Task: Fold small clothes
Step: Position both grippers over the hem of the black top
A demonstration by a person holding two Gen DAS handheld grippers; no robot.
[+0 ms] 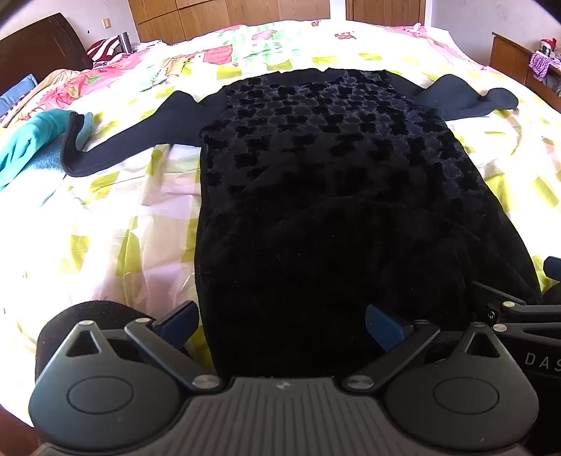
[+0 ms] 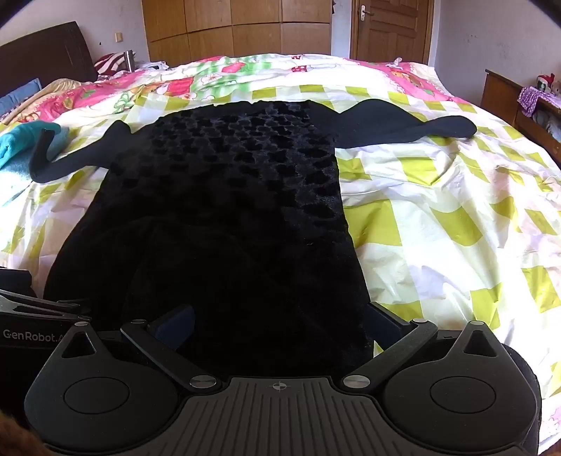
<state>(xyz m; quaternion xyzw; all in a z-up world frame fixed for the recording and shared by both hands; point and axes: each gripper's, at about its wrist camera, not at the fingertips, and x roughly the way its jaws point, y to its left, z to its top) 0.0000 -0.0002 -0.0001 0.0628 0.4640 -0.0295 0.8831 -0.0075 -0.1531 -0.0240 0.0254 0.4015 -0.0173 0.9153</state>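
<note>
A black velvet top [image 1: 329,168] with a raised pattern lies flat on the bed, both long sleeves spread out to the sides. It also shows in the right wrist view [image 2: 224,196]. My left gripper [image 1: 280,322] is open at the near hem, its fingers straddling the left corner of the hem. My right gripper [image 2: 280,324] is open at the near hem too, its fingers straddling the right corner. The left sleeve [image 1: 133,136] reaches to the far left, the right sleeve [image 2: 403,122] to the far right.
The bed has a yellow, white and pink checked cover [image 2: 438,210]. A teal garment [image 1: 28,140] lies at the left by the sleeve's cuff. A dark headboard [image 1: 42,45] stands at the far left, a wooden wardrobe [image 2: 238,31] behind, a low shelf [image 2: 519,101] at right.
</note>
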